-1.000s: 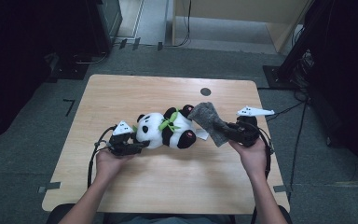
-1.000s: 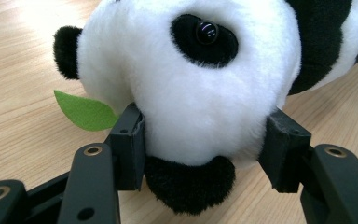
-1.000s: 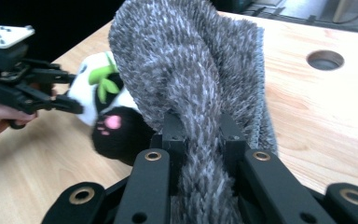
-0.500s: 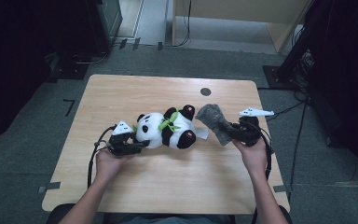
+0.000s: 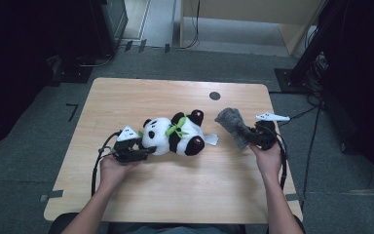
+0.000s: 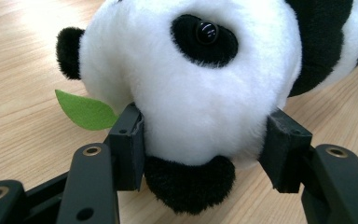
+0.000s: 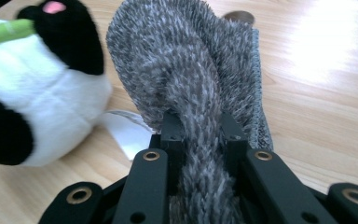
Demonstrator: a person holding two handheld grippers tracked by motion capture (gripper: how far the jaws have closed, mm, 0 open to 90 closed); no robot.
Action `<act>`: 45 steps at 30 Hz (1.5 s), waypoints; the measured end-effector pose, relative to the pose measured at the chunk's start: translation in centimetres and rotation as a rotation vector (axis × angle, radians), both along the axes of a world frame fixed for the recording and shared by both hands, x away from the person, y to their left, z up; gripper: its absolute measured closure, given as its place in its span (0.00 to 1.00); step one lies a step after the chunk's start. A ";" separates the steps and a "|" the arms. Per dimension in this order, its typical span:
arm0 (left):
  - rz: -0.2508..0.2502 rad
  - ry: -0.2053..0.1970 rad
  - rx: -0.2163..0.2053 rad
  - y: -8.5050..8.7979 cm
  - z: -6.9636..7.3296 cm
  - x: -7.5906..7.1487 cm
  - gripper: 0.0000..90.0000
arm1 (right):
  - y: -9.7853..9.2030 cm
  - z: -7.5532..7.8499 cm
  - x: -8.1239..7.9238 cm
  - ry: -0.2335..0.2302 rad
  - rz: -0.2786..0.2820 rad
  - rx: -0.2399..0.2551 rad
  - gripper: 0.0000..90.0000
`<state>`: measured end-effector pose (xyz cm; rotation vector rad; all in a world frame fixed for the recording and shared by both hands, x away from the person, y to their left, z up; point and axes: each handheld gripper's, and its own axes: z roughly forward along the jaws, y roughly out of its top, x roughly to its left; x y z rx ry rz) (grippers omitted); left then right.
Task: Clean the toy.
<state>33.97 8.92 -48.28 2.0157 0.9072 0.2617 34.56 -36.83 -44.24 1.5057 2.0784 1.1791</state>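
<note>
My left claw (image 5: 146, 150) clamps the plush panda (image 5: 173, 136) by its head; the panda lies on the tabletop (image 5: 126, 97), long axis running rightward toward my right claw (image 5: 249, 136). That claw grips a grey knitted cloth (image 5: 231, 124), just beside the panda's feet. No containers here.

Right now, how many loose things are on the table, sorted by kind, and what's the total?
Plush toys: 1, the panda, its head clamped in the left gripper.
Cloths: 1, the fuzzy grey cloth, pinched in the right gripper.
Total: 2 on the wooden table.
</note>
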 end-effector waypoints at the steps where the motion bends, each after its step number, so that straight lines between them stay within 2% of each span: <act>1: 0.000 0.000 0.000 0.0 0.0 0.0 0.46 | -0.2 -0.3 0.2 0.003 -0.005 0.000 0.86; 4: 0.001 -0.001 0.000 0.0 0.0 0.0 0.46 | -0.5 -1.0 0.6 0.016 -0.018 -0.005 0.86; 5: 0.001 -0.001 0.000 0.0 0.0 0.0 0.46 | -0.7 -1.8 1.1 0.029 -0.025 -0.020 0.86; 12: -0.001 -0.003 -0.003 0.1 0.0 0.1 0.46 | -1.1 -3.8 2.6 0.038 -0.041 -0.057 0.84; 15: -0.002 -0.003 -0.003 0.1 -0.1 0.1 0.45 | -1.2 -4.6 3.1 0.041 -0.045 -0.056 0.82; 19: -0.003 -0.003 -0.005 0.1 -0.1 0.1 0.45 | -1.1 -5.2 3.6 0.067 -0.054 -0.081 0.78; 20: -0.003 -0.003 -0.005 0.1 -0.1 0.1 0.44 | -1.1 -5.2 3.6 0.067 -0.054 -0.081 0.78; 25: -0.003 -0.002 -0.005 0.1 -0.1 0.1 0.43 | -1.2 -5.2 3.7 0.062 -0.049 -0.066 0.60; 30: 0.000 -0.001 -0.006 0.1 -0.1 0.1 0.42 | -1.5 -4.6 3.4 0.032 -0.051 -0.024 0.46; 37: 0.003 0.010 -0.013 0.1 -0.1 0.1 0.36 | -1.1 -3.7 2.9 0.016 -0.036 -0.008 0.40; 39: 0.002 0.014 -0.017 0.2 -0.2 0.2 0.34 | -0.9 -3.4 2.7 0.013 -0.026 0.010 0.39; 45: 0.000 0.014 -0.023 0.2 -0.2 0.2 0.30 | -0.1 -2.3 1.9 -0.015 -0.004 0.014 0.37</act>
